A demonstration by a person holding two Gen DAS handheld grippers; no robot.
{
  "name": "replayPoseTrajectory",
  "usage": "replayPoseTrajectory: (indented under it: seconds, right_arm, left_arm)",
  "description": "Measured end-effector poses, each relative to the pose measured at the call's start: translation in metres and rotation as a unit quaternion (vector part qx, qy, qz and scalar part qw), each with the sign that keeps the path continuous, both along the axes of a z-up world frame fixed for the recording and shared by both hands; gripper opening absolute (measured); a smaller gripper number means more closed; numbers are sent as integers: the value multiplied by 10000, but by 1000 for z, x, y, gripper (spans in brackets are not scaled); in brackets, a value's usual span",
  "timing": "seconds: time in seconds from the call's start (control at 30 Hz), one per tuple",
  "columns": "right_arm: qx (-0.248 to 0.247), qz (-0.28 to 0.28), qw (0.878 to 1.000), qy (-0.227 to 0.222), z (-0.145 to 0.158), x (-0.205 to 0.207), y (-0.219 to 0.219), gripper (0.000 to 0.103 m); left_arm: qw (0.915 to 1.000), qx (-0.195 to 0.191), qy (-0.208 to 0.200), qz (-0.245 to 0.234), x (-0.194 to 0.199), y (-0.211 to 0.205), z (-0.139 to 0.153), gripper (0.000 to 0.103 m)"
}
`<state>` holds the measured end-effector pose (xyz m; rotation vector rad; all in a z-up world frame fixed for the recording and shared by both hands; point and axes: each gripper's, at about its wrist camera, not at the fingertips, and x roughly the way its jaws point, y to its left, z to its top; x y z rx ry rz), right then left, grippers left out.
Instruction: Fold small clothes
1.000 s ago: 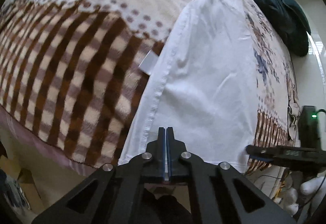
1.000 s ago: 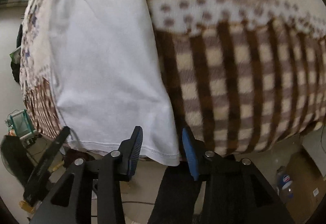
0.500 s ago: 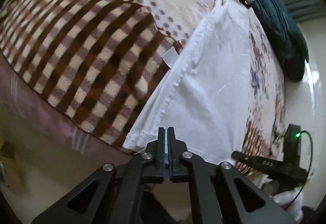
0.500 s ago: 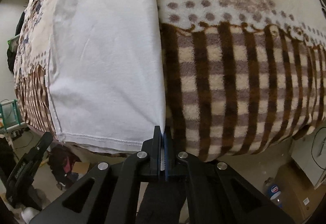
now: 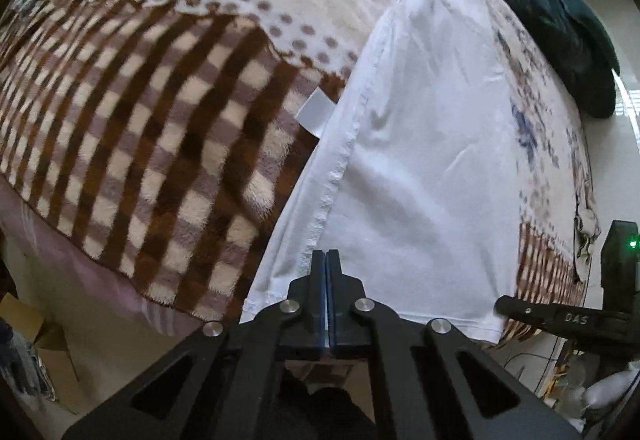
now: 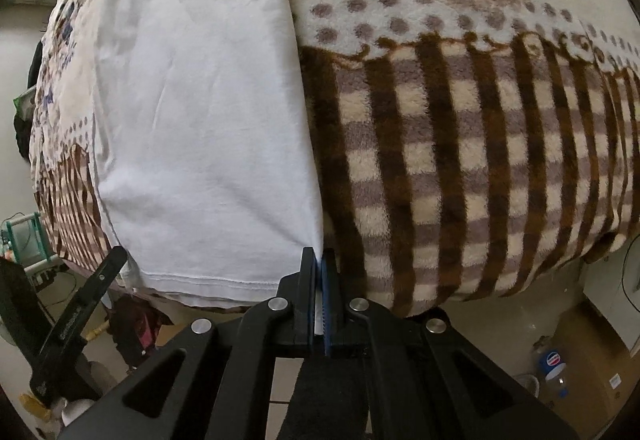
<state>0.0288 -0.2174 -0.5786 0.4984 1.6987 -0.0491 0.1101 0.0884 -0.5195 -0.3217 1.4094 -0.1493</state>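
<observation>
Garment point(image 5: 420, 168) corner hidden between fingers point(image 6: 308, 280)

A fleecy blanket point(image 5: 168, 144) is covering the bed — brown and cream checks along the near edge, giving way farther back to cream with grey-brown dots and blue flowers. A dark teal cushion point(image 5: 560, 40) is lying at the far right of the bed. Down on the floor, cardboard boxes point(image 6: 600, 368) are sitting to the right, with a plastic bottle point(image 6: 554, 370) standing beside them — its label is showing blue and red.
</observation>
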Motion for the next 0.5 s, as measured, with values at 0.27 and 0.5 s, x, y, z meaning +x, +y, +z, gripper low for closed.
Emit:
replayPoseTrajectory:
  seconds: [0.27,0.5]
  right_arm:
    - [-76,187,9998,-24,18,-7,5,15]
    - [32,-43,10000,-47,17,-7,2,43]
  left_arm:
    - [9981,-426,182,417,-6,31,3,5]
    - [9981,-278,545,-49,0,8,-19,12]
